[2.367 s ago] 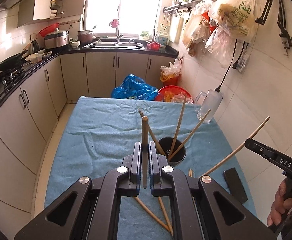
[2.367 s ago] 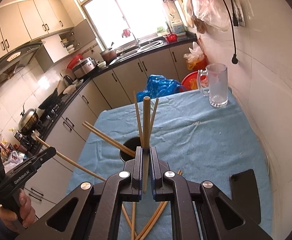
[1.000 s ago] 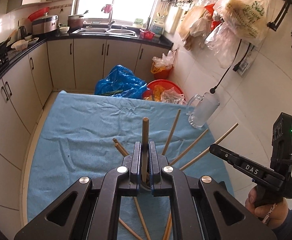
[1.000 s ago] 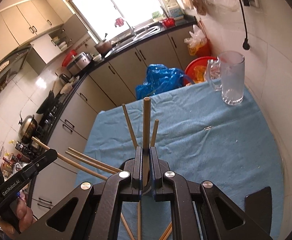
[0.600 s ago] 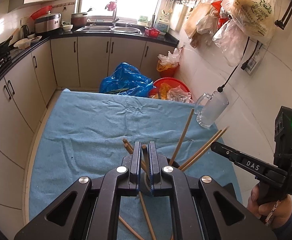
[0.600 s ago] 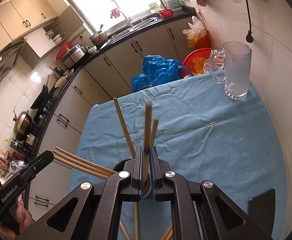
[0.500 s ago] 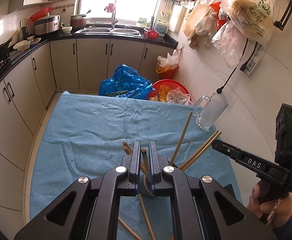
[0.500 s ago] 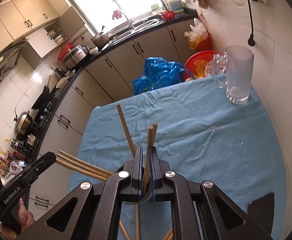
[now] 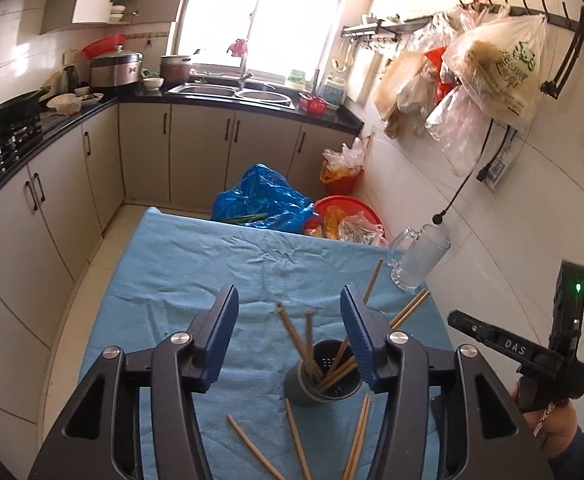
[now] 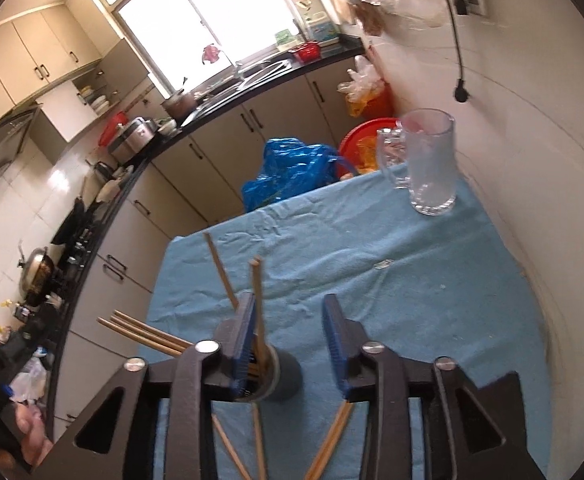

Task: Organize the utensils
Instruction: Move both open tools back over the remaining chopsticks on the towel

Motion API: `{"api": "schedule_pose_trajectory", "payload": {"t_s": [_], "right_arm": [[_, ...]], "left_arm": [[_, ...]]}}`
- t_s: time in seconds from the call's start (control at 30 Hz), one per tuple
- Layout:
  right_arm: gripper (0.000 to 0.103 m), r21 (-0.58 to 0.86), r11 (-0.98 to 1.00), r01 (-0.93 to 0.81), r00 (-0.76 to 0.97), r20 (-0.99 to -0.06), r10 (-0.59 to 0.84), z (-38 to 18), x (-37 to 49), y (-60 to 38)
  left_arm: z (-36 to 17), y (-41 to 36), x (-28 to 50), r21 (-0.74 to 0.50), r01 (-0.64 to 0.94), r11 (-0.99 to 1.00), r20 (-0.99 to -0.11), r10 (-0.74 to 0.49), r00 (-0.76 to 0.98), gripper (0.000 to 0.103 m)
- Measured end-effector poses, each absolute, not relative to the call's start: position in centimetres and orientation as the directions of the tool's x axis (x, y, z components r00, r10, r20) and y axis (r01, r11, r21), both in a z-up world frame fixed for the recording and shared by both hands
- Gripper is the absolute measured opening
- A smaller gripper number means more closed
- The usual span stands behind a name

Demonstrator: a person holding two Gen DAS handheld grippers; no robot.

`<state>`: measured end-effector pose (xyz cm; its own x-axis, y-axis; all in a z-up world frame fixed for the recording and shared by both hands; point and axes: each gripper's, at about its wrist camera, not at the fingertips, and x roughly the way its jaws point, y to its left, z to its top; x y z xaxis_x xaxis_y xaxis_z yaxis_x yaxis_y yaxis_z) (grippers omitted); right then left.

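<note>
- The dark grey round perforated utensil cup point(image 9: 323, 380) stands upright on the table's near half, and it holds several tan wooden chopsticks point(image 9: 306, 344) that lean out in different directions.
- In the right wrist view the same cup point(image 10: 280, 376) sits just behind the left blue pad, with 3 sticks fanned out to the left and others rising upward.
- More loose wooden chopsticks point(image 9: 298, 440) lie flat on the cloth in front of the cup, nearer the cameras; at least 4 show, 2 of them side by side.
- The left gripper point(image 9: 290, 336) is spread wide with nothing between its blue-padded fingers point(image 9: 222, 336), above the cup.
- The right gripper point(image 10: 288, 344) is likewise released, jaws apart and holding nothing, with the cup partly behind its left pad.
- A clear glass handled mug point(image 9: 418, 260) stands near the table's far right corner, close to the white tiled wall, well apart from the cup.
- A black flat rectangular object point(image 10: 510, 408) lies by the near right edge; most is hidden behind the gripper.
- The wrinkled light blue cloth point(image 9: 220, 272) covers the table; its left and far parts are bare.
- Beyond the far edge sit a blue plastic bag point(image 9: 264, 200) and a red round basin point(image 9: 344, 208) on the floor, then beige cabinets point(image 9: 196, 152) under a black counter with a steel sink below a bright window.
</note>
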<state>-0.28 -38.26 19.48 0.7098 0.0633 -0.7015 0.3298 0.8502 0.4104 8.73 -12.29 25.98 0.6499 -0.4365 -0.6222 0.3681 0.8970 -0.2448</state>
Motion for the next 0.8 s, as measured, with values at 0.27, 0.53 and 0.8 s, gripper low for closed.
{"api": "schedule_pose_trajectory", "payload": {"t_s": [0.27, 0.53, 0.8], "right_arm": [[0.065, 0.306, 0.84, 0.447, 0.646, -0.761, -0.067, 16.3, -3.6, -38.3], [0.064, 0.239, 0.841, 0.486, 0.545, -0.835, -0.077, 11.8, -6.0, -37.2], [0.058, 0.332, 0.784, 0.524, 0.477, -0.877, 0.052, 8.2, -6.7, -37.0]], "left_arm": [[22.8, -9.1, 7.6, -0.245, 0.284, 0.927, -0.66, -0.374, 0.652, 0.064], [17.2, -7.0, 6.3, -0.261, 0.224, 0.939, -0.762, -0.343, 0.55, 0.064], [13.9, -6.0, 4.9, -0.254, 0.224, 0.941, -0.819, -0.332, 0.468, 0.064]]}}
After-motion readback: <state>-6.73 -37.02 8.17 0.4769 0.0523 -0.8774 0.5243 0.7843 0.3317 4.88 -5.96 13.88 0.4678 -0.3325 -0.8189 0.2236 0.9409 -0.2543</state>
